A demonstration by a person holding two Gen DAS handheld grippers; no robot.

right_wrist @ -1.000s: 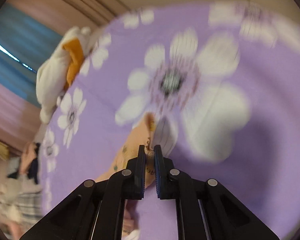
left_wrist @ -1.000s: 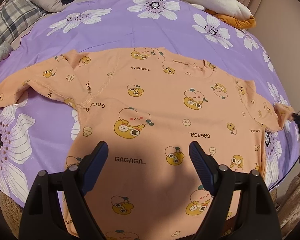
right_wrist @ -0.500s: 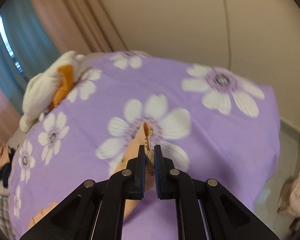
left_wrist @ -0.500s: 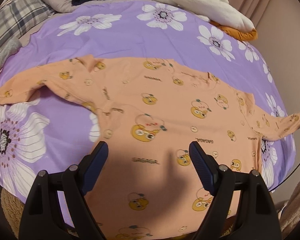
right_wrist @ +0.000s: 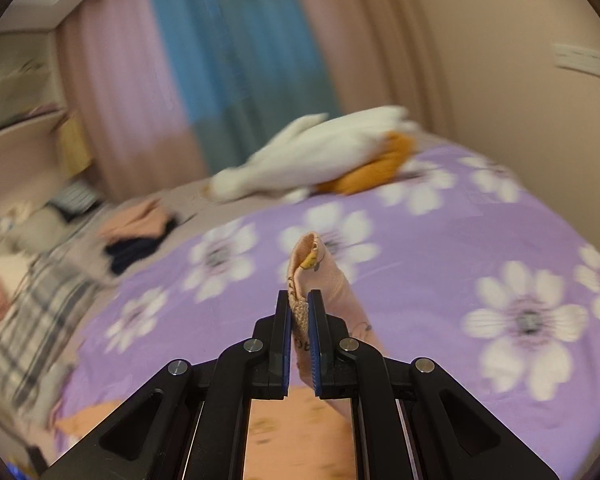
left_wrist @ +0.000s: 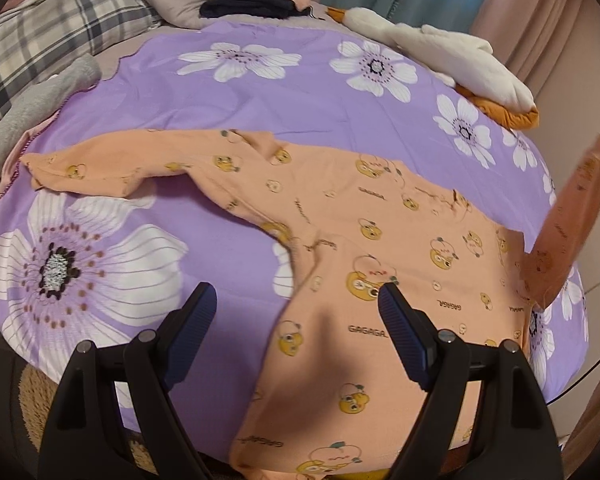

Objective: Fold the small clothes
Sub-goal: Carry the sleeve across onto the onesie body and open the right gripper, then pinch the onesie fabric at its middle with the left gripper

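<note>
I see my left gripper point(left_wrist: 296, 312) spread wide, holding nothing, above the peach shirt point(left_wrist: 380, 280) lying flat on the purple floral sheet point(left_wrist: 180, 92); at three o'clock its sleeve point(left_wrist: 568, 220) rises off the sheet, pinched in my right gripper point(right_wrist: 299, 300)

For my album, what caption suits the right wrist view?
Right gripper pinching the orange shirt's sleeve above a purple flowered bedspread.

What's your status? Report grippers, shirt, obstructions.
Left gripper open, above the orange shirt. Right gripper shut on the sleeve cuff, sleeve lifted. Nothing lying on the shirt.
</note>
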